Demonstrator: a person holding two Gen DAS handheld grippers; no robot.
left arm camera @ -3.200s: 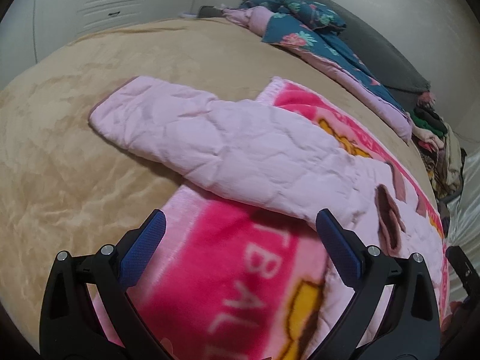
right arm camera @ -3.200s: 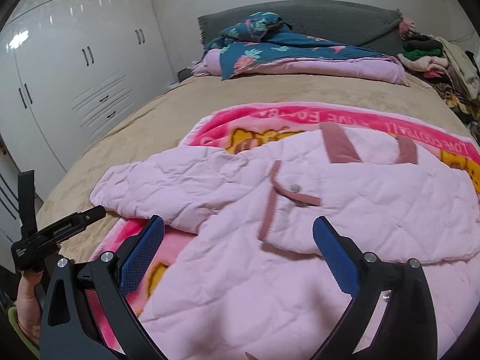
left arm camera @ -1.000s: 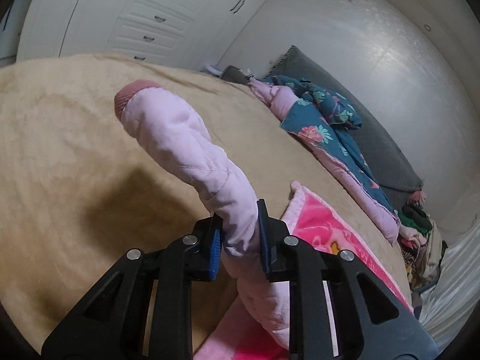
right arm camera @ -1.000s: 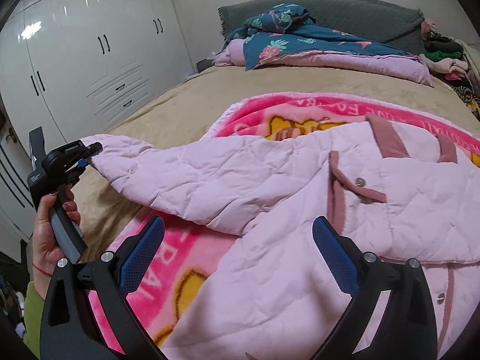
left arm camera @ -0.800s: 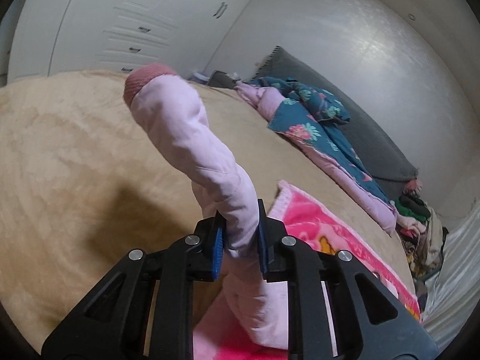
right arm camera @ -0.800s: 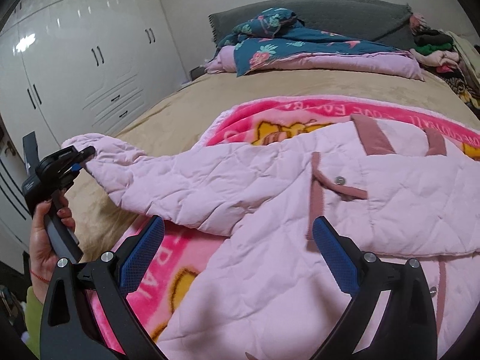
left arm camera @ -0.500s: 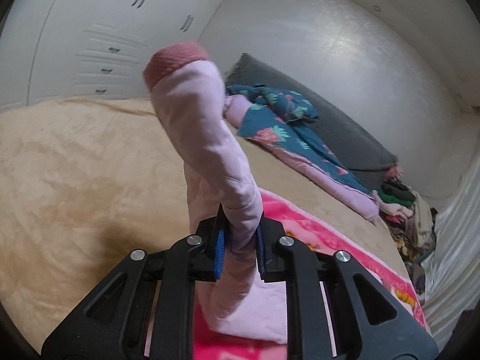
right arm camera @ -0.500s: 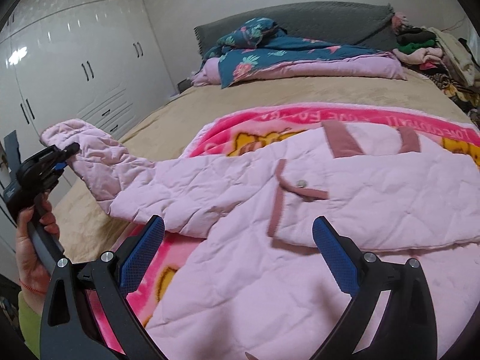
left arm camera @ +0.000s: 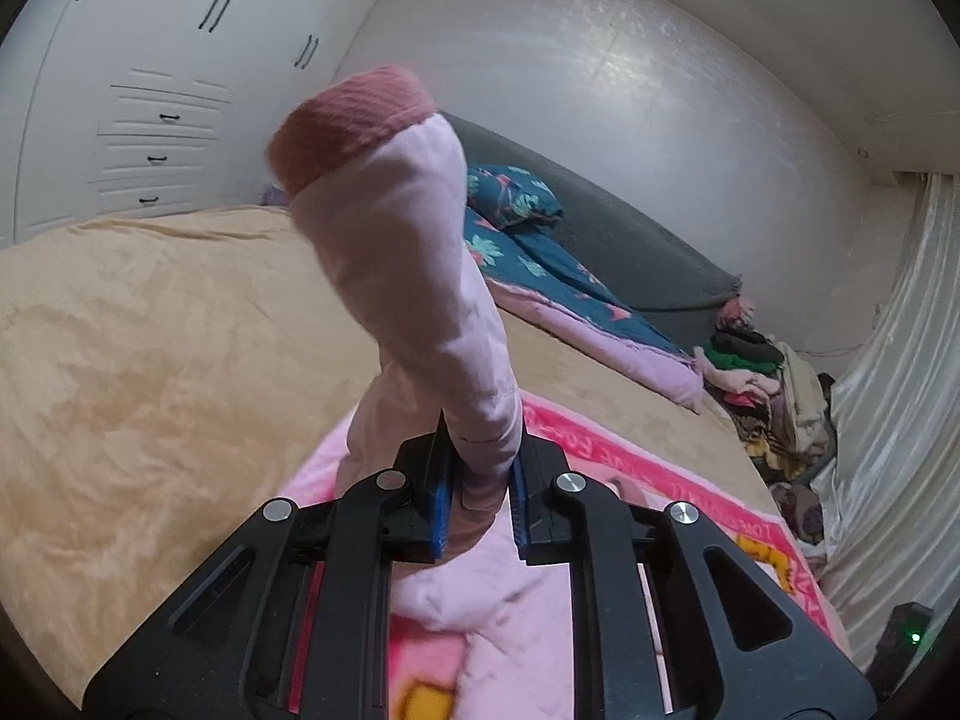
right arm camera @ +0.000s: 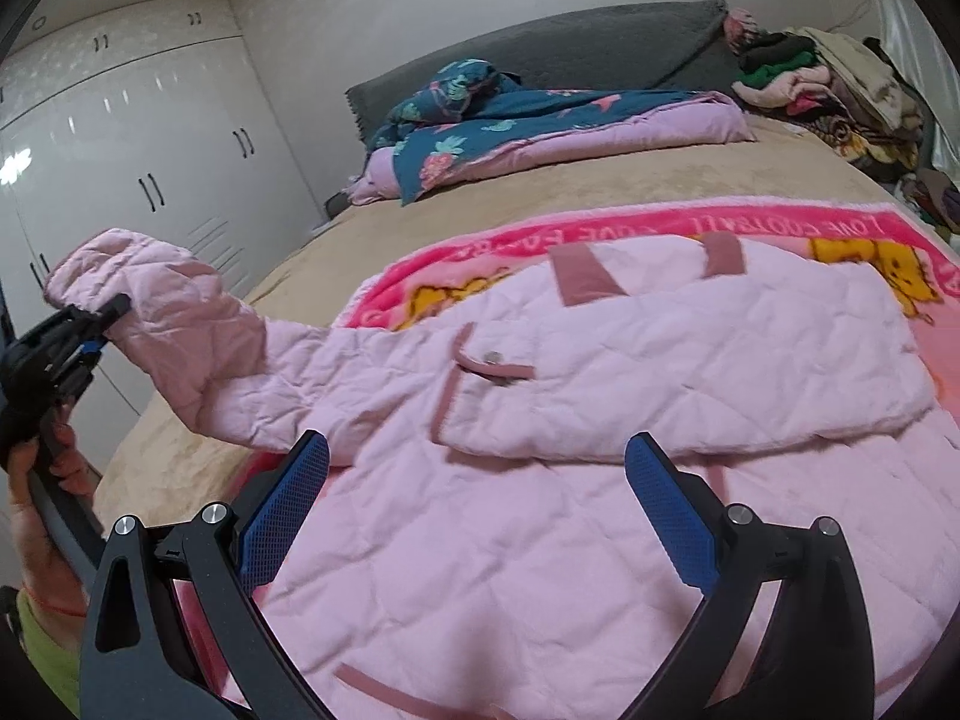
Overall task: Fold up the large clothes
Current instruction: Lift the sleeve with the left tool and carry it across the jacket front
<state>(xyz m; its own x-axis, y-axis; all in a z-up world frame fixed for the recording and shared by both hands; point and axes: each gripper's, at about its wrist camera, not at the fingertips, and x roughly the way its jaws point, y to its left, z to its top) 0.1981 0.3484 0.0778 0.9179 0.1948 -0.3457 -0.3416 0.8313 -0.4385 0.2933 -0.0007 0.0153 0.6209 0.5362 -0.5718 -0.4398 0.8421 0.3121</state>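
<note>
Jacket point(right arm camera: 600, 420): flat on blanket point(right arm camera: 780, 222), on the bed
Sleeve point(left arm camera: 420, 300): raised, pinched by left gripper point(left arm camera: 477, 504)
Right gripper point(right arm camera: 477, 516): spread, empty
Handling: soft, puffy, light — grip near cuff point(left arm camera: 354, 120)

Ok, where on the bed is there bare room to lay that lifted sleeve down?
Bare tan bedspread runs between the pink blanket and the floral quilt, and on the wardrobe side by the left gripper holding the sleeve. The jacket covers the blanket; the clothes pile crowds the far corner.
</note>
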